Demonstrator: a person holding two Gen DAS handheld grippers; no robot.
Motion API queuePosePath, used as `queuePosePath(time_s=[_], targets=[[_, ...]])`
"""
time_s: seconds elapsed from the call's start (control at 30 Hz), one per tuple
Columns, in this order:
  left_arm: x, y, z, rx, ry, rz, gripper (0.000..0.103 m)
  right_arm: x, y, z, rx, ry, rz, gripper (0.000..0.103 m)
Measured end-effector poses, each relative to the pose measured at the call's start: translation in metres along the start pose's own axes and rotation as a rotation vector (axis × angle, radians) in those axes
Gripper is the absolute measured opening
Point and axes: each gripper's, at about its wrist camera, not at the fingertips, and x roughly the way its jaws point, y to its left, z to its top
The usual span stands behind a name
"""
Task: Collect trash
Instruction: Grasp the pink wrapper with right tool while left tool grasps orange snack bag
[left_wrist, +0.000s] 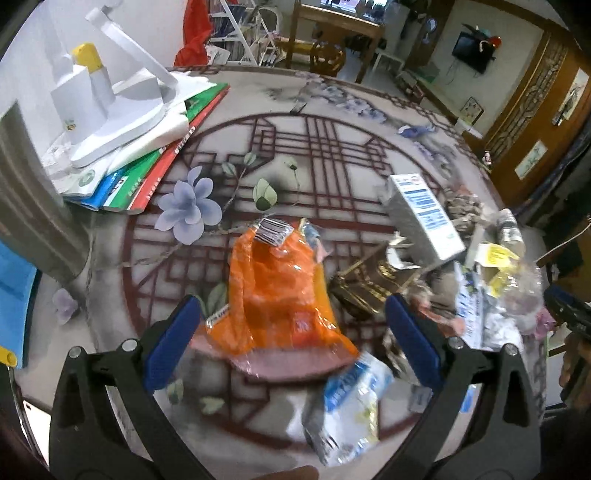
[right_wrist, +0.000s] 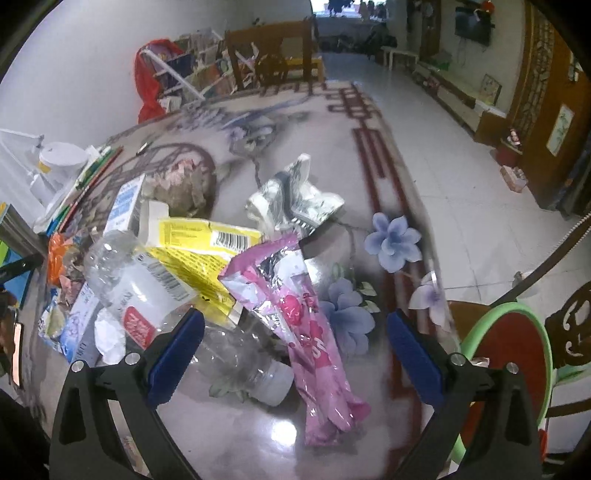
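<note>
Several pieces of rubbish lie scattered over the glossy round table (left_wrist: 332, 110) with its red lattice and blue flower print. Nearest the left gripper (left_wrist: 293, 314) is a crumpled orange plastic wrapper (left_wrist: 275, 291) with a barcode at its far end, lying flat on the tabletop between the two blue-padded fingers (left_wrist: 173, 339). Those fingers stand wide apart and grip nothing; whether they touch the wrapper I cannot tell. Just this side of it sits a white and blue plastic packet (left_wrist: 351, 402), and beyond to the right a white carton with blue print (left_wrist: 424, 214) leans over a gold foil wrapper (left_wrist: 365, 288) and more mixed litter.

In front of the right gripper (right_wrist: 295, 332) a long pink foil wrapper (right_wrist: 306, 328) lies lengthwise between the spread blue pads (right_wrist: 417, 354), which are likewise fully open and empty. Beside the pink wrapper, on its left, a clear plastic bottle with a white cap (right_wrist: 240, 358) lies on its side. Behind them are a yellow packet with a barcode (right_wrist: 207, 240), a second clear bottle with a red label (right_wrist: 133, 291), and a crumpled silver foil bag (right_wrist: 295, 199) farther out.

At the table's far left edge a stack of green, red and blue books (left_wrist: 147, 166) carries a white desk lamp base (left_wrist: 110, 122). A green-rimmed red stool (right_wrist: 509, 354) stands off the table's right side.
</note>
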Motion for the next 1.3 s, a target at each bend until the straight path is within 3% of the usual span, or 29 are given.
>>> queuePosePath(time_s=[0.27, 0.43, 0.5, 0.6, 0.67, 0.9, 1.3], targets=[[0.025, -0.001, -0.001, 0.023, 0.029, 0.008, 0.098, 0.027, 0.002, 0.007, -0.021, 0.057, 0.012, 0.088], [0.031, 0.001, -0.003, 0.023, 0.027, 0.020, 0.094, 0.041, 0.001, 0.005, -0.011, 0.098, 0.025, 0.067], [0.034, 0.001, -0.004, 0.026, 0.036, 0.020, 0.082, 0.042, 0.000, 0.004, -0.005, 0.101, 0.037, 0.065], [0.036, -0.001, -0.005, 0.035, 0.043, 0.014, 0.076, 0.042, -0.001, 0.003, 0.001, 0.100, 0.051, 0.056], [0.035, -0.002, -0.006, 0.037, 0.038, 0.009, 0.074, 0.041, 0.000, 0.002, -0.007, 0.097, 0.042, 0.039], [0.031, -0.004, -0.008, 0.041, 0.039, 0.001, 0.063, 0.039, 0.000, -0.002, 0.005, 0.093, 0.050, 0.030], [-0.008, -0.002, -0.009, 0.011, -0.028, 0.009, 0.060, 0.008, -0.003, -0.004, 0.023, 0.011, 0.045, 0.028]])
